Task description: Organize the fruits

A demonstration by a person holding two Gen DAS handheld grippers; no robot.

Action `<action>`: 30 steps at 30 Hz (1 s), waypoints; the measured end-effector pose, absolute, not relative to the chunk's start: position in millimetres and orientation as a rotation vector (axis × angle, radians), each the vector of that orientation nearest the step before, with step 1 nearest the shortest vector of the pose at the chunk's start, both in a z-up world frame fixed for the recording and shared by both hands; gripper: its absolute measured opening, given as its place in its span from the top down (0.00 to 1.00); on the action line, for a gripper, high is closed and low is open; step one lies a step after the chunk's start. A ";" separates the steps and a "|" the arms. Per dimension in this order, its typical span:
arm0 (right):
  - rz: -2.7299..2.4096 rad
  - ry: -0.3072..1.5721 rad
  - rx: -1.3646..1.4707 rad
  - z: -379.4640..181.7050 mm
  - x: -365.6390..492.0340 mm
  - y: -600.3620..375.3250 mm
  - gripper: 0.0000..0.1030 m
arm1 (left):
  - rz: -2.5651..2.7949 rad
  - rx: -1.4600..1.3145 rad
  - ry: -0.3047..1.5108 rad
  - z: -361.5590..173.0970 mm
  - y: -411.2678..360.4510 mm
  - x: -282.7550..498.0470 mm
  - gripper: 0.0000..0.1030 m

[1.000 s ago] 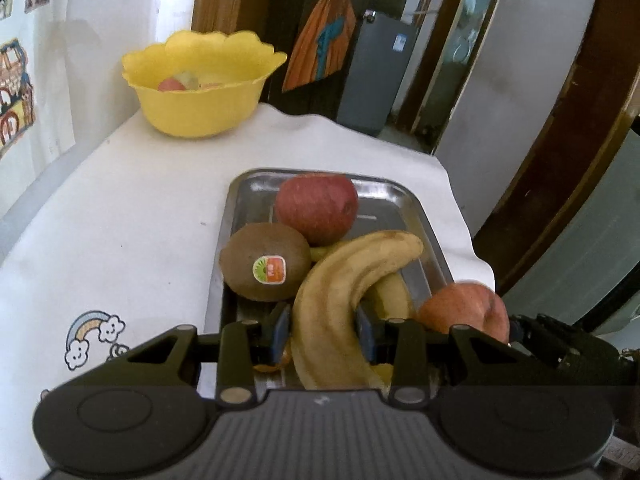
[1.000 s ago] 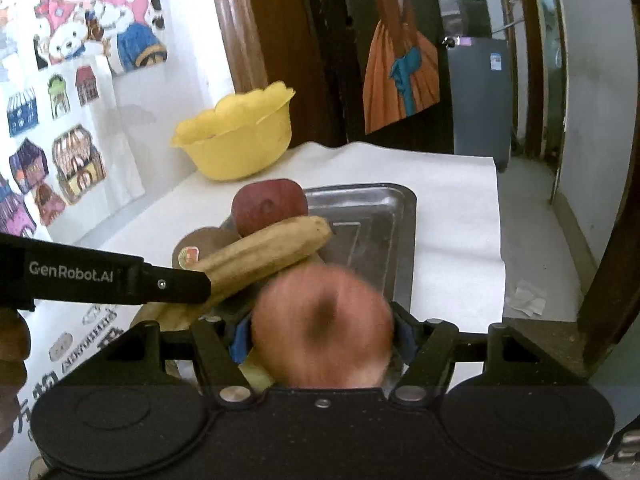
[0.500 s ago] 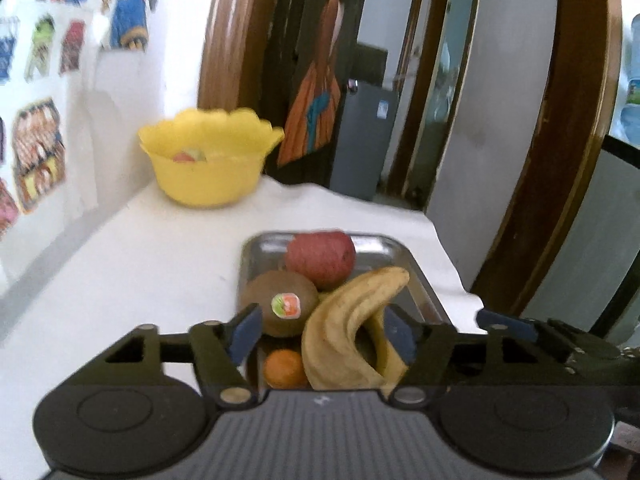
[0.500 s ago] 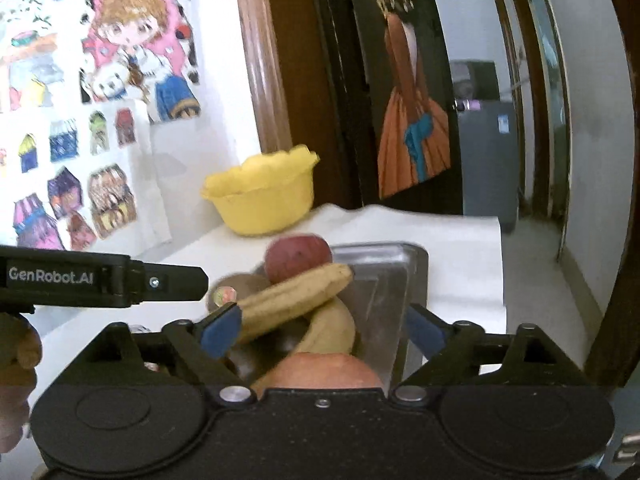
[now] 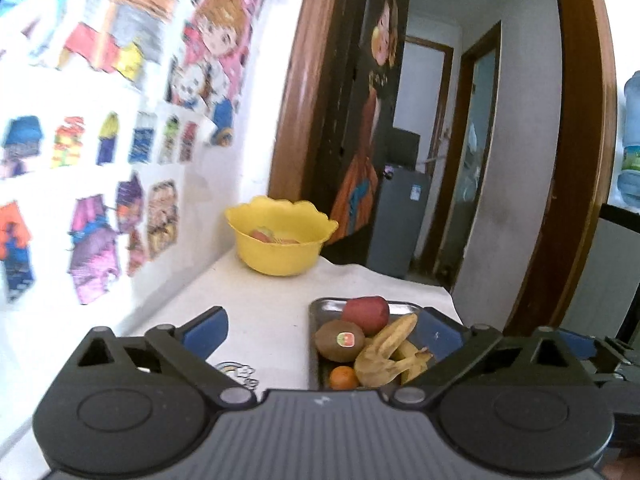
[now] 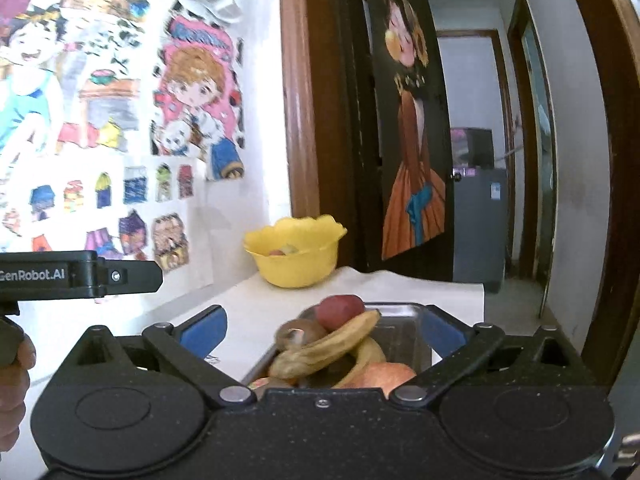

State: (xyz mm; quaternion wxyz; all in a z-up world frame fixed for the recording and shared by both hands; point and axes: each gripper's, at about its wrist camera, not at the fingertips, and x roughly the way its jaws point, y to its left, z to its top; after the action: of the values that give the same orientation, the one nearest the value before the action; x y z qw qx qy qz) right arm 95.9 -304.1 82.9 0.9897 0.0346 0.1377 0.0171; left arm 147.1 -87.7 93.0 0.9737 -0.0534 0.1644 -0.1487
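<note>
Fruit tray [image 5: 320, 309] ahead, below opening left tool [image 5: 324, 330], untouched.

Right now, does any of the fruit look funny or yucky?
A bit. The bananas on the metal tray are browned and blotchy, overripe beside the fresh-looking kiwi and red apple. Nothing has spilled.

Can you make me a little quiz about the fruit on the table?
1. True or false: the round orange tangerine lies in the scalloped yellow plastic bowl.
2. What has a sticker: A red apple, B brown kiwi, C spotted yellow banana?
3. Fill in: the kiwi lies in the shiny metal ____.

Key: 1 false, it lies in the tray. 2 B. 3 tray.
</note>
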 end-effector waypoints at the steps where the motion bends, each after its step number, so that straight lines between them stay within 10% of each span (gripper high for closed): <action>1: 0.033 0.273 0.066 85.4 87.5 -299.9 0.01 | -0.295 -0.106 0.319 95.1 -83.3 139.3 0.01; 30: -0.066 0.210 0.063 72.4 -47.2 -251.8 0.01 | -0.206 -0.050 0.272 65.0 -35.4 15.9 0.01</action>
State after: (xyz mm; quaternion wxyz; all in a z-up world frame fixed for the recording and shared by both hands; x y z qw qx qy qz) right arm -47.2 -251.8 72.4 0.9934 0.0312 0.1050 -0.0331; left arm 15.9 -35.4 65.0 0.9852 -0.0248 0.1354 -0.1024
